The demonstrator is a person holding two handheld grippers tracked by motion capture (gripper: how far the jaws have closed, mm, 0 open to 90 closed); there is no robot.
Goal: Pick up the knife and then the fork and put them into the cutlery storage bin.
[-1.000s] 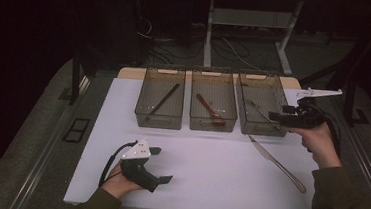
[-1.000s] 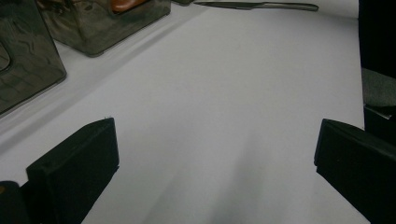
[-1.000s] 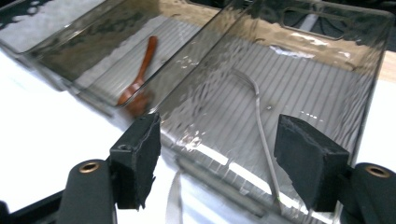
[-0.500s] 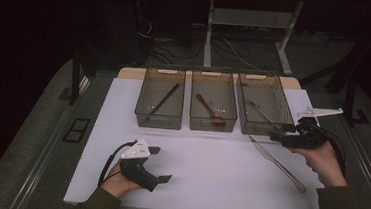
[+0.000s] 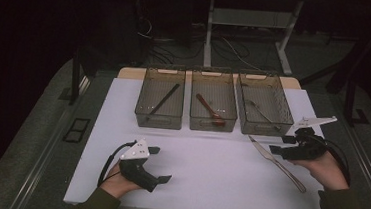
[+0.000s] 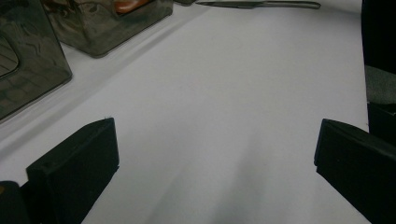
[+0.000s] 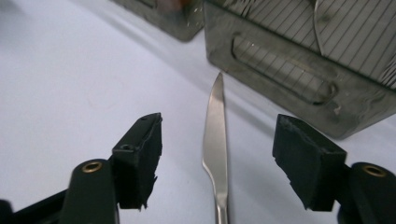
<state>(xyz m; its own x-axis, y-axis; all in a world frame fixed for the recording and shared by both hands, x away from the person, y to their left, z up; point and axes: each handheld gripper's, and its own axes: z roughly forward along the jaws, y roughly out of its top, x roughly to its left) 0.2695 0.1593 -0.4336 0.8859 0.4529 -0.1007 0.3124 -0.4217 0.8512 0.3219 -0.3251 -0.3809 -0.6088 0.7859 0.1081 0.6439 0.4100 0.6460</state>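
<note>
A metal table knife [image 5: 278,163] lies slanted on the white table top, just in front of the right bin [image 5: 267,129]. My right gripper [image 5: 279,145] hovers low over its blade, held from the right. In the right gripper view the blade [image 7: 215,135] runs between the two black jaws, which stand apart and touch nothing. My left gripper [image 5: 159,164] rests at the front left of the table, open. The left gripper view has bare white surface between its jaws [image 6: 217,140].
Three smoky clear bins stand in a row at the back. The left bin [image 5: 158,121] holds a black utensil [image 5: 163,102], the middle bin [image 5: 212,126] a reddish-brown spoon [image 5: 208,109], the right one a metal utensil [image 5: 260,110]. White table top [image 5: 208,171] spreads between the hands.
My right gripper has come down and nearer from beside the right bin to just over the knife blade. The left hand has stayed where it was.
</note>
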